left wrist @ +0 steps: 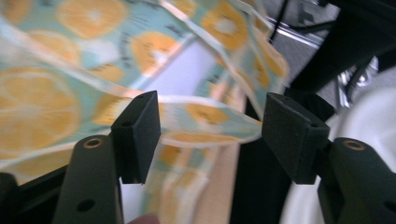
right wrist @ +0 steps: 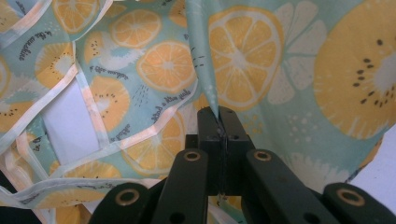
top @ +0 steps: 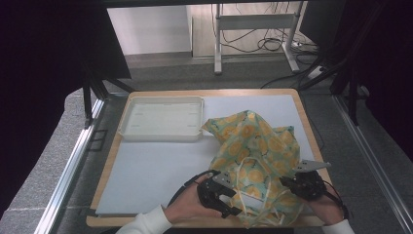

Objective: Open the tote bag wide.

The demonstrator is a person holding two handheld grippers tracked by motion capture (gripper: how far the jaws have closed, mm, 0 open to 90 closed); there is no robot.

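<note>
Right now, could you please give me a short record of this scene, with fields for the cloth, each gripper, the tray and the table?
cloth: orange-slice printed fabric with pale straps, crumpled on the table's right half
left gripper: jaws open, a strap of the cloth between them, pads not pressing
right gripper: shut on a fold of the cloth
tray: white, empty, at the back left
table: pale sheet on a wooden top

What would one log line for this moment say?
right gripper: shut on fruit-print cloth | left gripper: open, cloth strap between fingers | tray: empty
</note>
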